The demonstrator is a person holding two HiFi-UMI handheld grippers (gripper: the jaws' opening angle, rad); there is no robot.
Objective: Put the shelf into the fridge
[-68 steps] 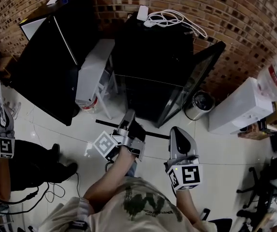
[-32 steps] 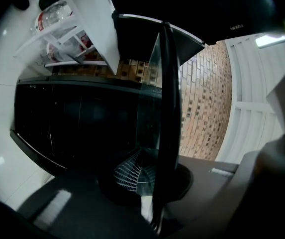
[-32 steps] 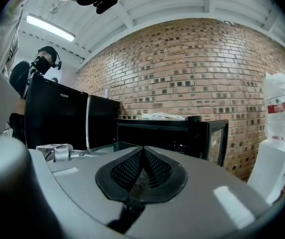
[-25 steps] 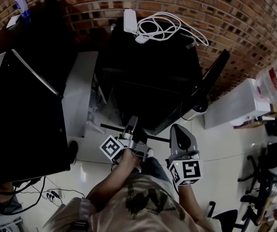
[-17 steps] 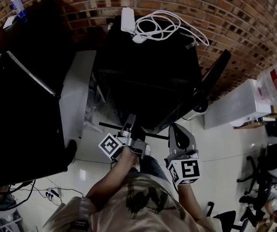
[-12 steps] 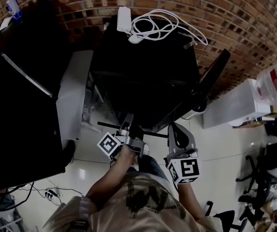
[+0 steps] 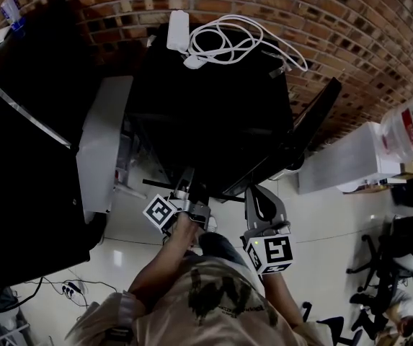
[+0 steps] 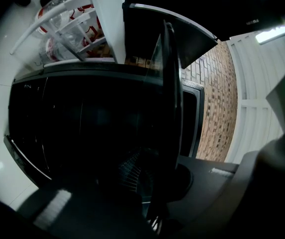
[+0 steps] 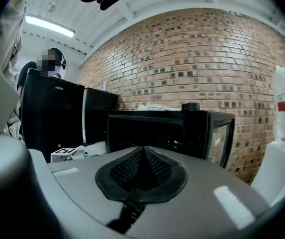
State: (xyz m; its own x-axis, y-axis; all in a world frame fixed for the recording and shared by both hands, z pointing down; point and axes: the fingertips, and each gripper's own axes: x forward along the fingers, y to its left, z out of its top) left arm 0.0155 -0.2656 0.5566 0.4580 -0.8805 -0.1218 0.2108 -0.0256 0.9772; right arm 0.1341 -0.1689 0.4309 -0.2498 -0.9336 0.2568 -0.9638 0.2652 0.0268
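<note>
The shelf (image 8: 170,113) is pinched at its near edge in the left claw (image 7: 186,186) and shows as a thin dark bar just in front of the open fridge (image 7: 213,99), not yet inside it. The right claw (image 9: 142,156) is pressed together on nothing and hangs beside it, near the foot of the door (image 7: 318,114). The main risk is that one narrow pinch carries the whole shelf. If its far end sags or swings, it could twist in the pads and slip to the floor (image 7: 336,222), or knock the fridge frame or the door, which stands open on the right. A shelf that goes in crooked would probably miss its side rails or jam partway (the interior is too dark to show where the rails sit). The empty right claw could also catch the shelf's end if it crowds in. Little writing can be read. A small pale brand mark sits on the dark cabinet (image 9: 52,113) at the left of the right gripper view, too small to make out. The big water bottle (image 7: 411,125) wears a red label with illegible print. The claw cubes carry only black-and-white square patterns.
</note>
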